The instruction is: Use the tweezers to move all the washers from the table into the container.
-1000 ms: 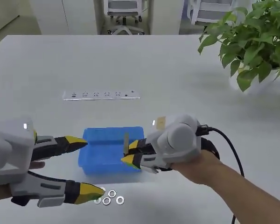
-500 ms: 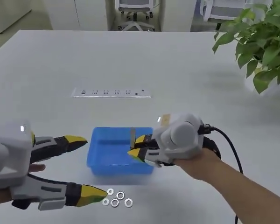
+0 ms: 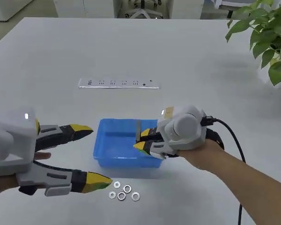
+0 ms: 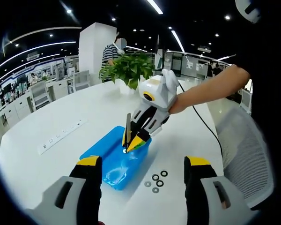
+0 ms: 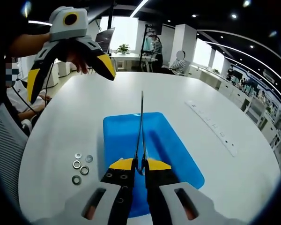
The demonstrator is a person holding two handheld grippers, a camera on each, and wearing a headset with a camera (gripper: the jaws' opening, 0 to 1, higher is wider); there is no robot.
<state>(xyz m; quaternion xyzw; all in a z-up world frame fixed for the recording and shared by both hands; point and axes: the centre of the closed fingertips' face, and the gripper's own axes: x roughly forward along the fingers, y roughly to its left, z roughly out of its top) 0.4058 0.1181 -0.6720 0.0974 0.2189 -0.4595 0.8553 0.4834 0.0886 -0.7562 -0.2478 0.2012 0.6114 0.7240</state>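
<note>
Several small metal washers (image 3: 124, 193) (image 4: 155, 179) (image 5: 79, 166) lie in a cluster on the white table, just in front of the blue container (image 3: 103, 159) (image 4: 97, 151) (image 5: 178, 157). My right gripper (image 3: 141, 141) (image 5: 139, 165) is shut on the tweezers (image 3: 138, 131) (image 4: 128, 131) (image 5: 142, 122), whose tips point down into the container's right half. I cannot tell whether the tips hold a washer. My left gripper (image 3: 96, 154) (image 4: 144, 161) stands open at the container's left, its near fingertip close beside the washers.
A white power strip (image 3: 118, 84) (image 5: 210, 124) lies flat beyond the container. At the far right of the table stands a leafy potted plant (image 3: 271, 42) (image 4: 129, 68). A black cable (image 3: 232, 145) trails from my right gripper.
The head camera has tilted, so the picture has shifted. Both grippers keep nearly the same place relative to the container and the washers.
</note>
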